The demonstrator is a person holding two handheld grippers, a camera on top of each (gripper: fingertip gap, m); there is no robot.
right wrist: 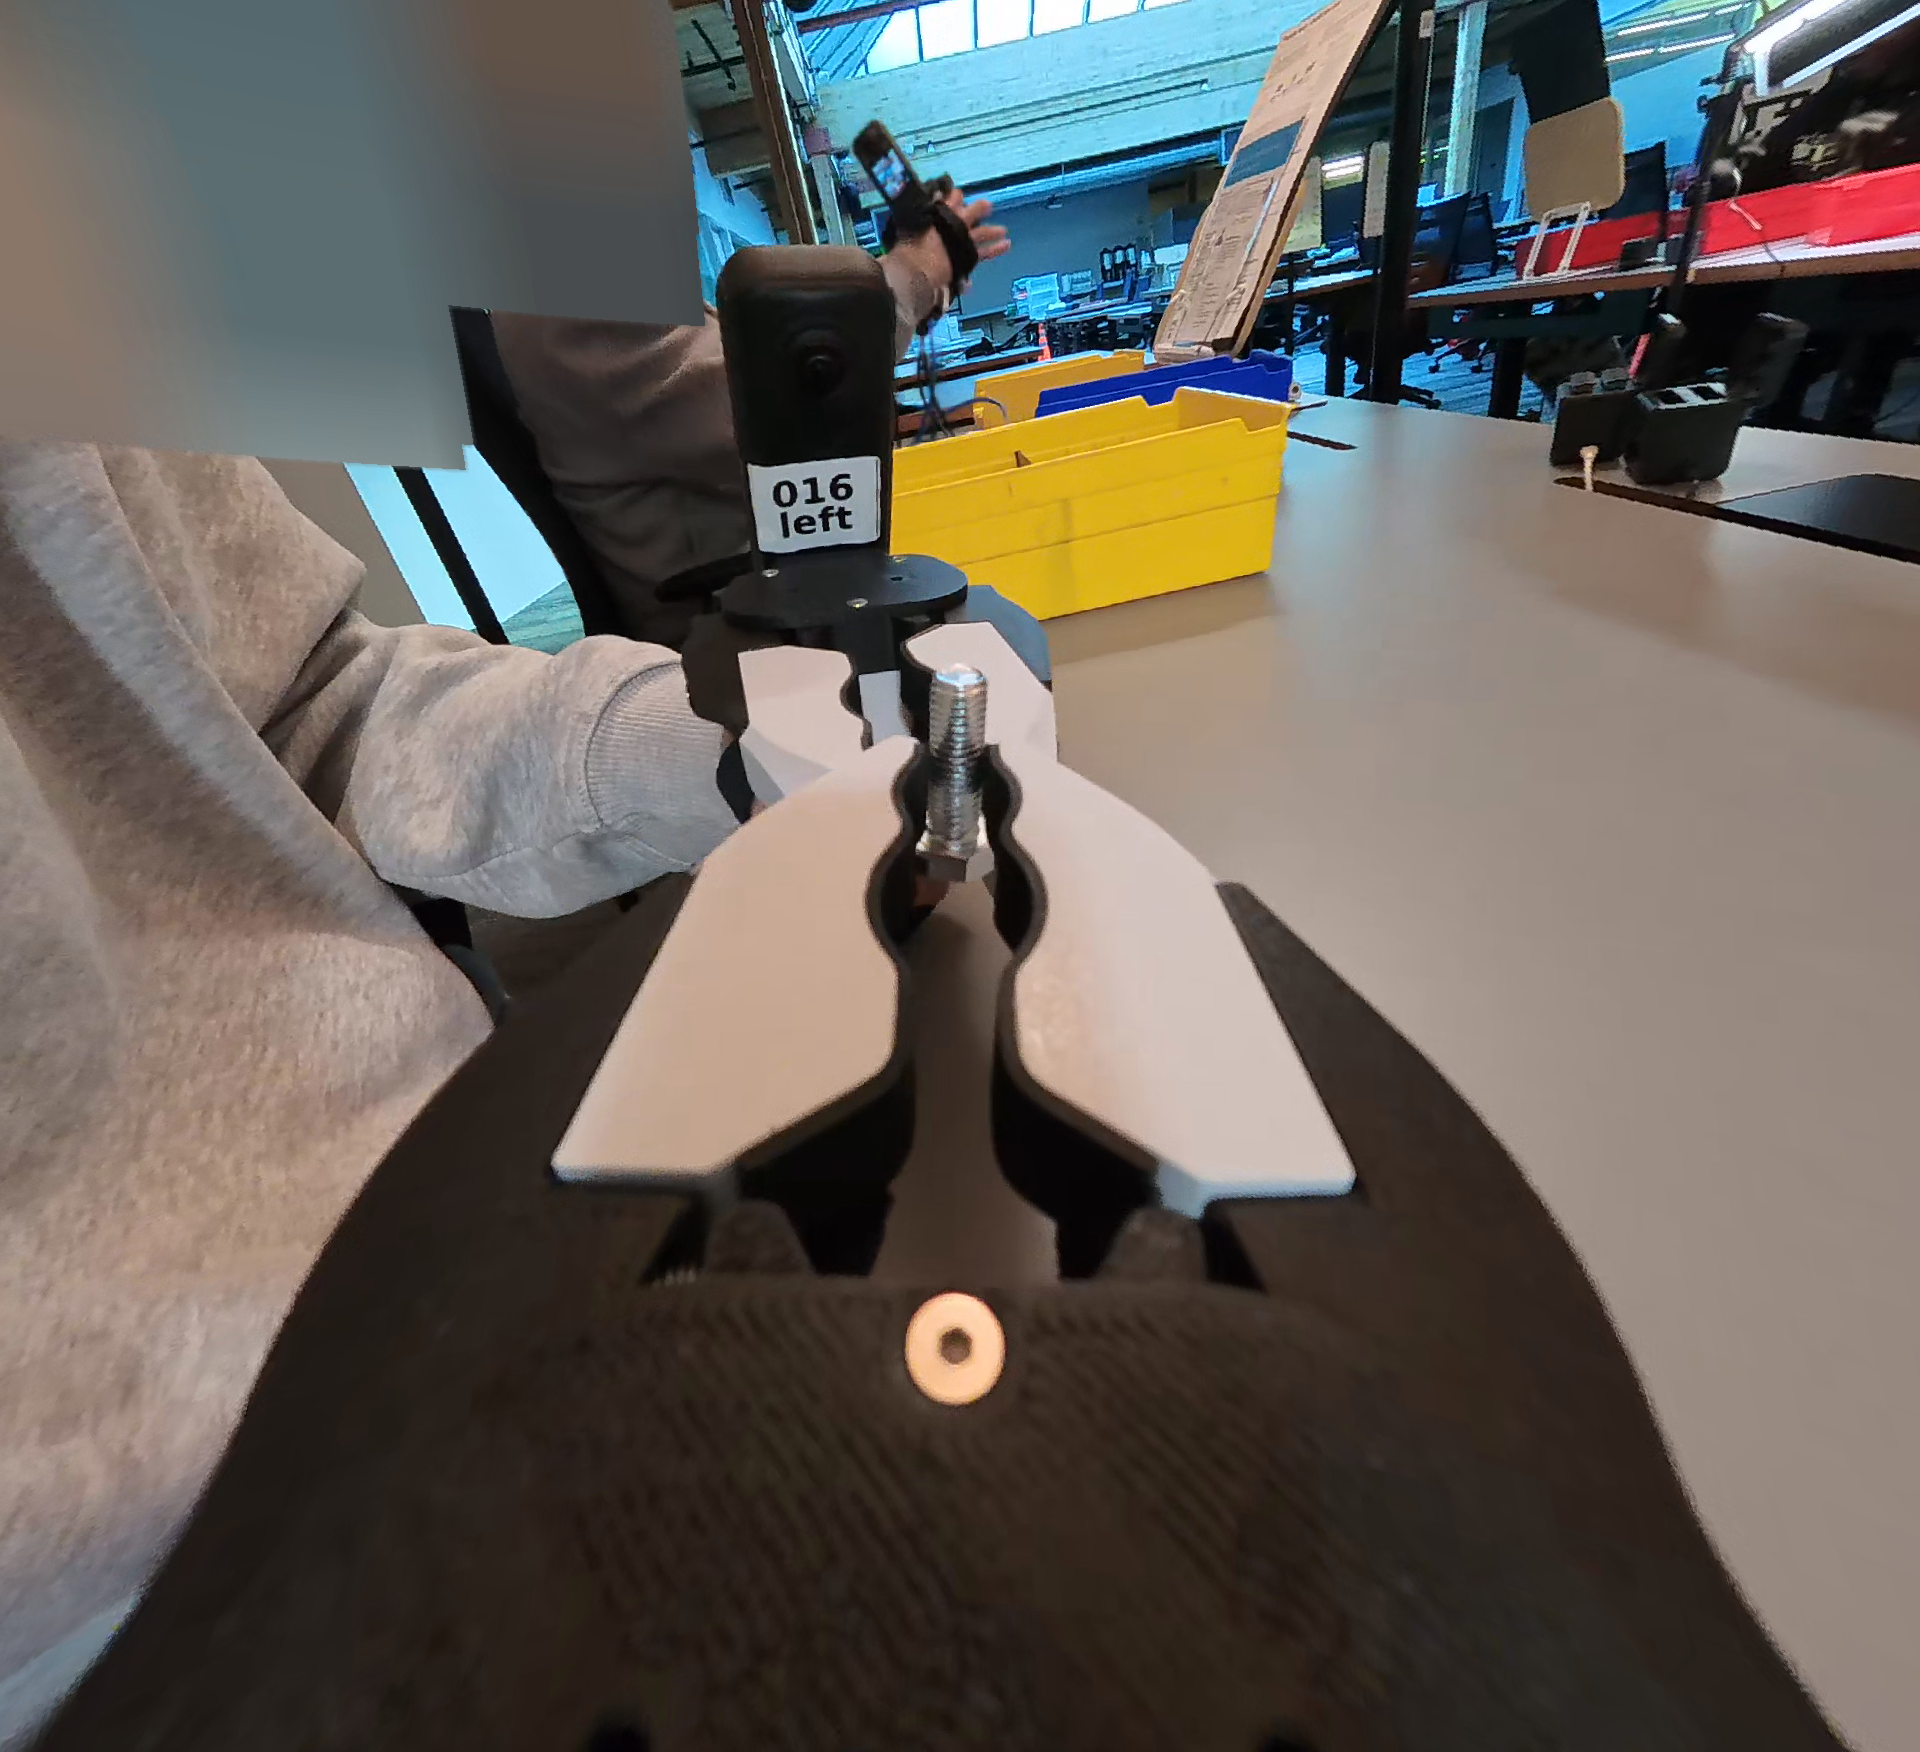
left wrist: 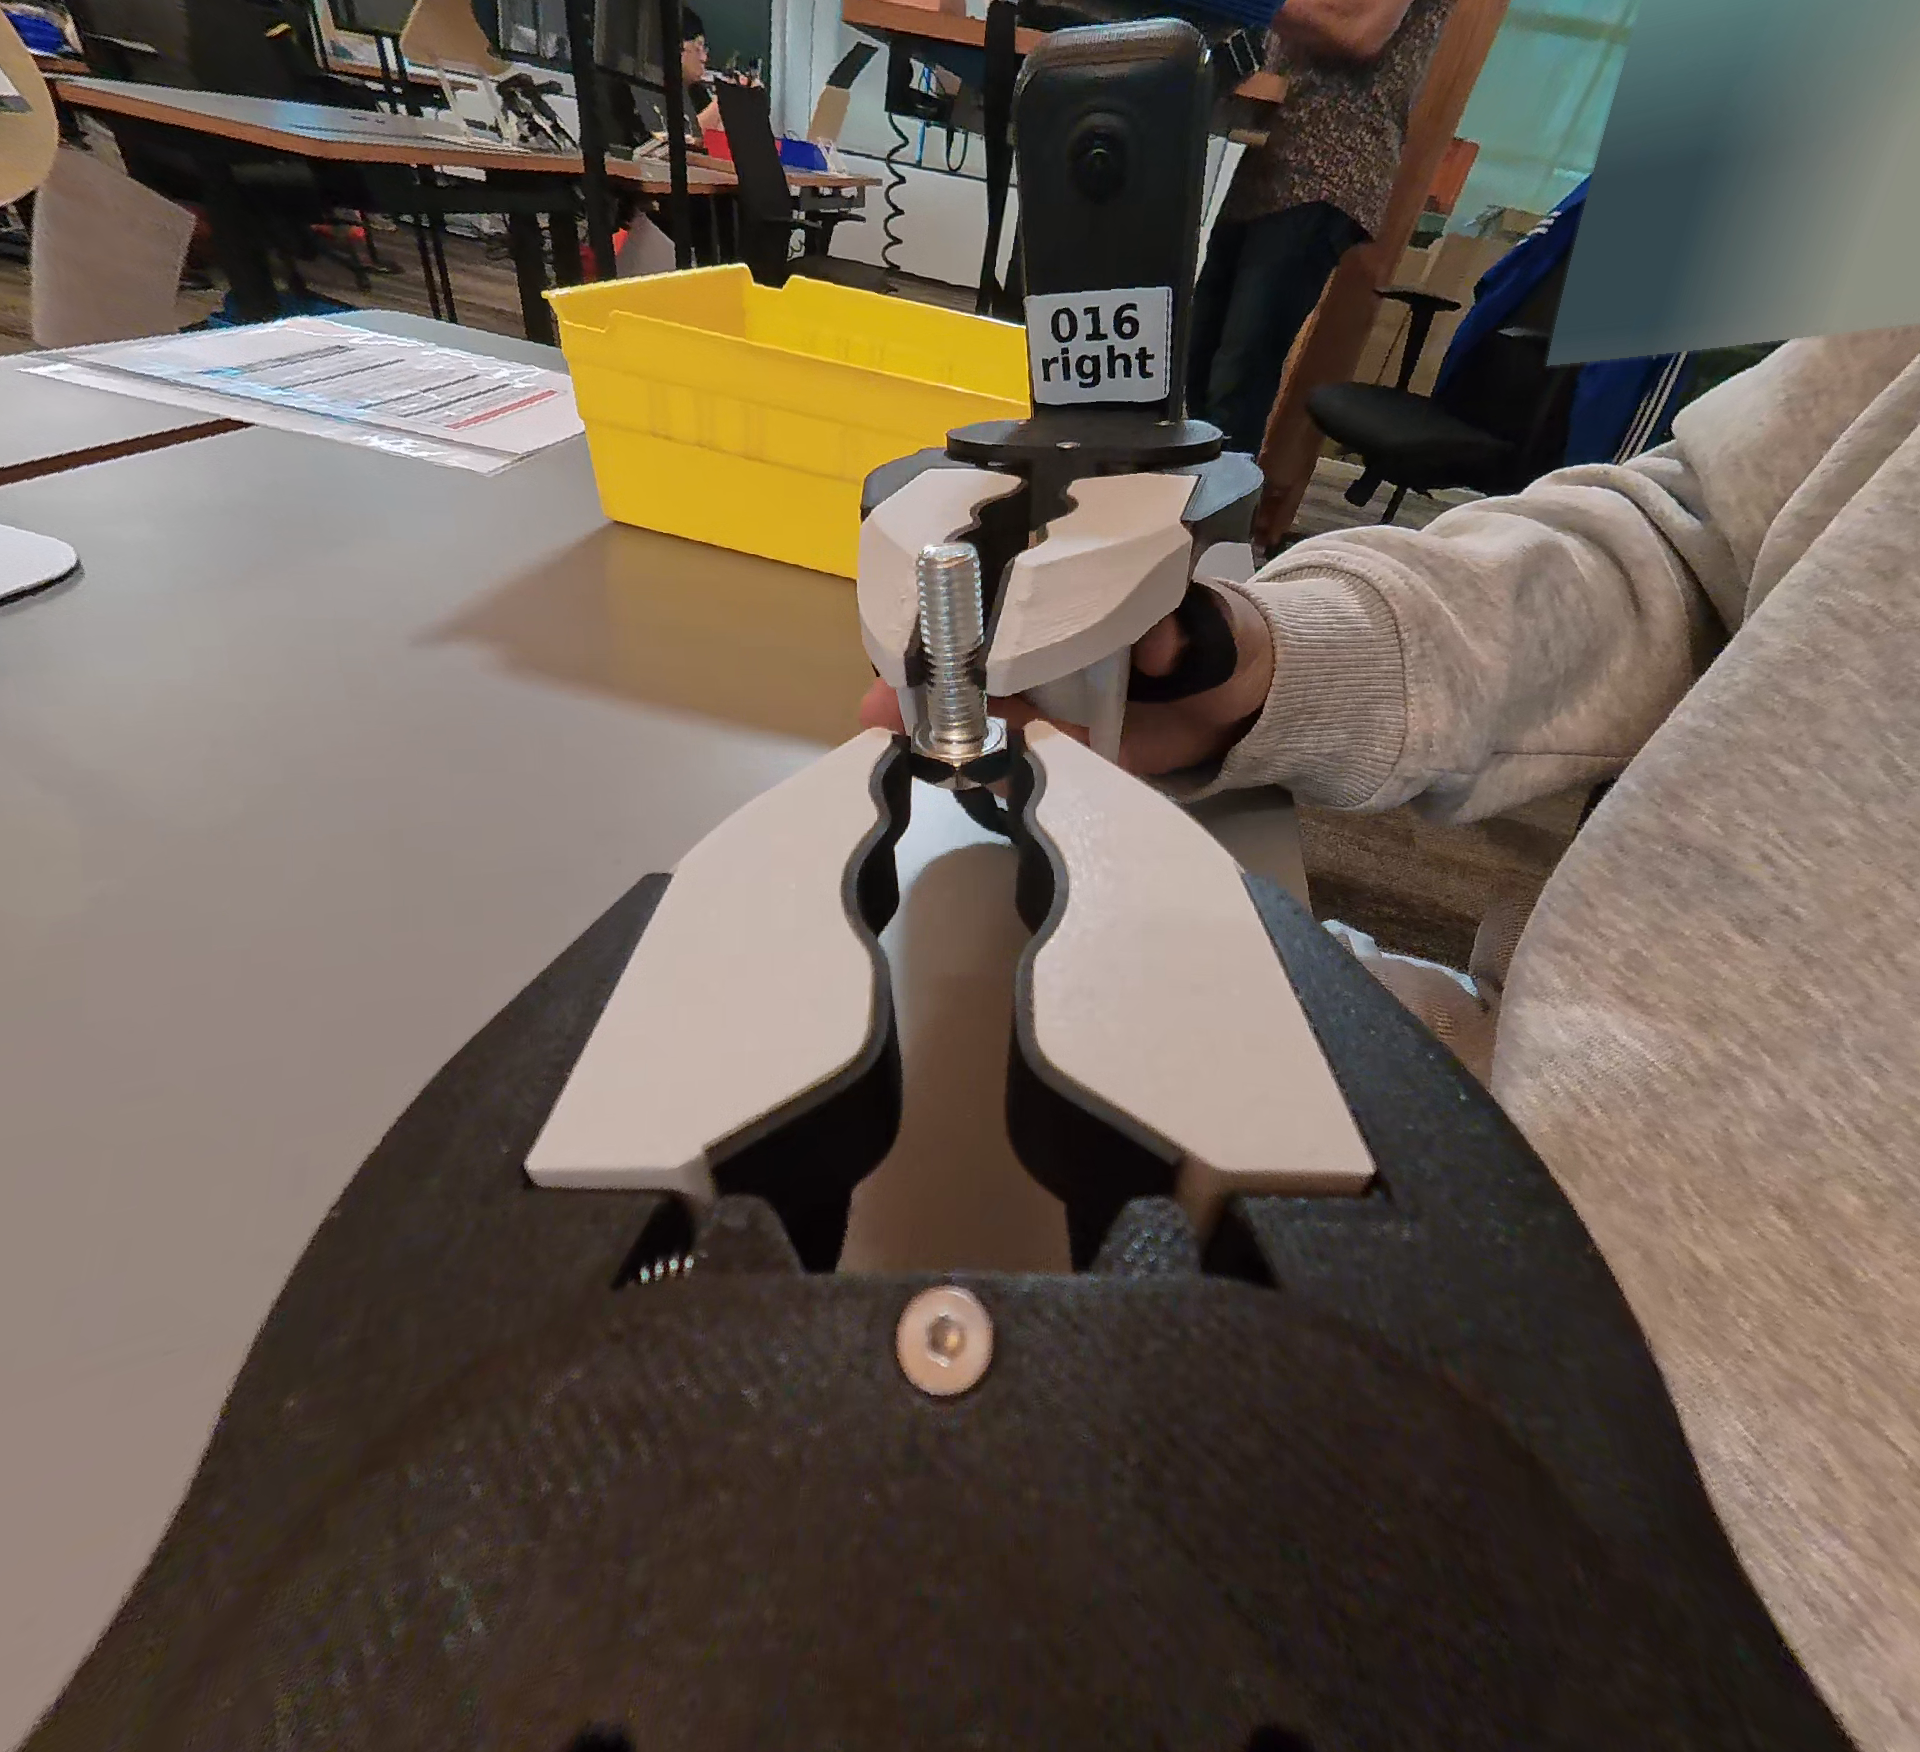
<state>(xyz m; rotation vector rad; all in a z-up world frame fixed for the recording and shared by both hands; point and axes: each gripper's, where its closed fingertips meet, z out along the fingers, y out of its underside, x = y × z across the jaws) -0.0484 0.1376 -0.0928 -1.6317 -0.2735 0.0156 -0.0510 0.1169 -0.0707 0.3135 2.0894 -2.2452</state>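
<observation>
Black textured housing fills the bottom of both wrist views, and from it each pair of white scalloped fingers reaches forward. Fingers of the left gripper [left wrist: 956,759] are drawn almost together, their tips pinching the hex head of a silver steel bolt [left wrist: 948,642], which stands upright with its threaded shank pointing up. Facing it, the right gripper [right wrist: 954,772] is also nearly closed, its tip notches sitting around the shank just above the head; I cannot tell whether its pads press on the threads or merely ring them. Both tools meet above the near edge of the grey matte table [left wrist: 364,663], with the bolt clear of the surface. My judgement is that so shallow a hold on the head would let the bolt tip easily, so the squeeze should be even, the wrists level, and the two tools free of opposing twist. An open yellow plastic bin [left wrist: 727,414] stands on the table well beyond.
</observation>
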